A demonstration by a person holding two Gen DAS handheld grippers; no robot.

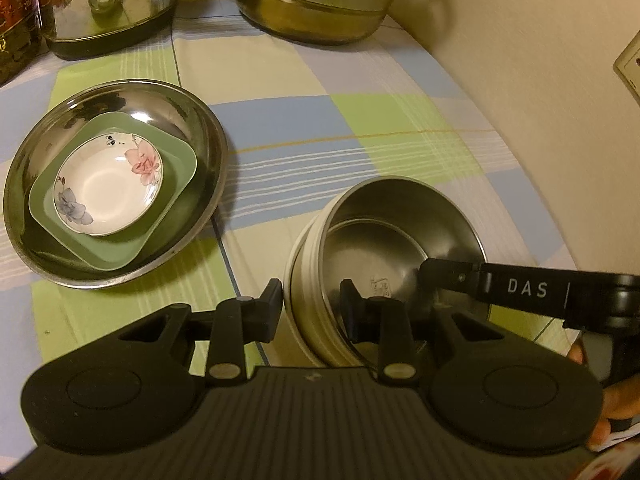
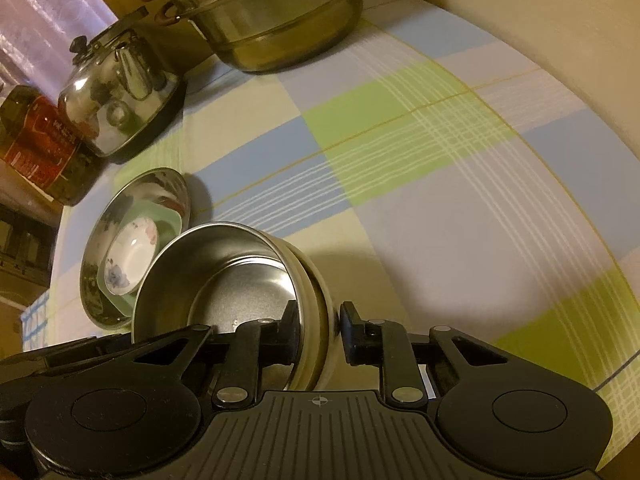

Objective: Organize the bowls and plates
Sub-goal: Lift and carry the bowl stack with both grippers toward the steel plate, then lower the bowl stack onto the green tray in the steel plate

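Observation:
Two nested steel bowls with cream outer walls point(image 1: 384, 216) point(image 2: 224, 264) sit tilted on the checked cloth. My left gripper point(image 1: 312, 306) is shut on their near wall, one finger outside and one inside. My right gripper point(image 2: 320, 332) is shut on the opposite wall; its inner finger point(image 1: 440, 276) shows inside the bowl in the left wrist view. To the left stands a wide steel dish point(image 1: 212, 148) point(image 2: 176, 184) that holds a green square plate point(image 1: 120, 252) point(image 2: 172, 220) with a flowered white saucer point(image 1: 108, 184) point(image 2: 128, 256) on top.
A steel kettle point(image 1: 108, 8) point(image 2: 120, 92), a large steamer pot point(image 1: 320, 0) point(image 2: 272, 20) and a dark bottle with a red label point(image 1: 16, 20) point(image 2: 40, 140) line the back. A cream wall with an outlet point(image 1: 628, 64) runs along the right. Bare cloth point(image 2: 440, 200) lies between.

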